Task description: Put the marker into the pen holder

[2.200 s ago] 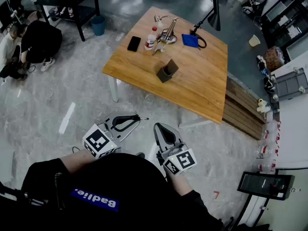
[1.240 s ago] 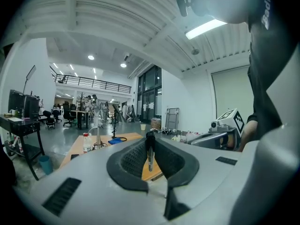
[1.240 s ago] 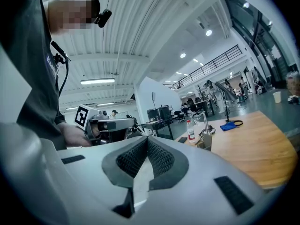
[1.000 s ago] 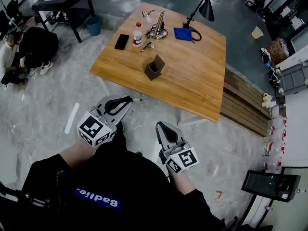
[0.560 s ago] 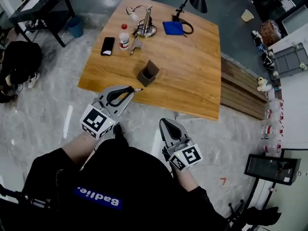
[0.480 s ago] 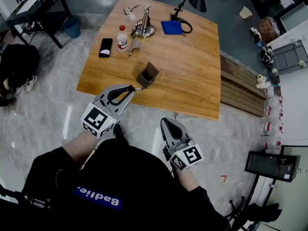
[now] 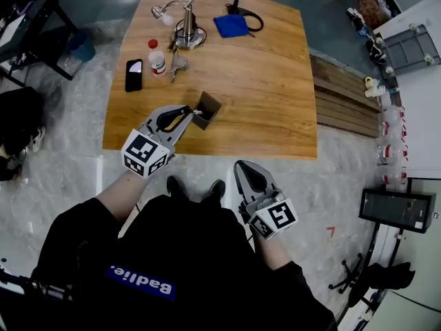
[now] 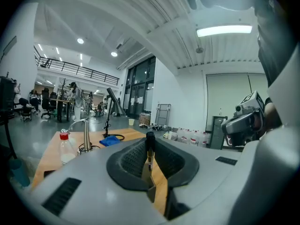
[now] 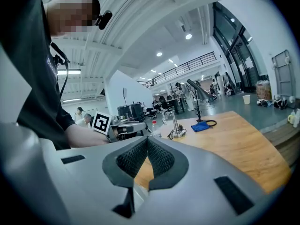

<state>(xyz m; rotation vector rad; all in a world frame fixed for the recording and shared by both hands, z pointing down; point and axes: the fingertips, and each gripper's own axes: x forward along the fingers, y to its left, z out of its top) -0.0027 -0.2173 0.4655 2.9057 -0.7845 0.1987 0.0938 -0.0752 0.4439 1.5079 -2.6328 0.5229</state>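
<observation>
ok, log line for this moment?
left tongs shut on marker | marker tip at pen holder | right tongs shut, empty

**One word on the shirt**

At about 7 o'clock in the head view, the person's black shirt (image 7: 200,254) has a blue patch (image 7: 138,283) with white letters. The letters are upside down and look like "Badlie."

The cube (image 7: 146,153) on the left gripper (image 7: 195,112) shows a black-and-white square sign with no letters. The cube (image 7: 274,217) on the right gripper (image 7: 242,164) shows one too.

At 4 o'clock, a small red mark (image 7: 331,232) on the floor (image 7: 344,185) may be a 7. It is too small to tell.
</observation>
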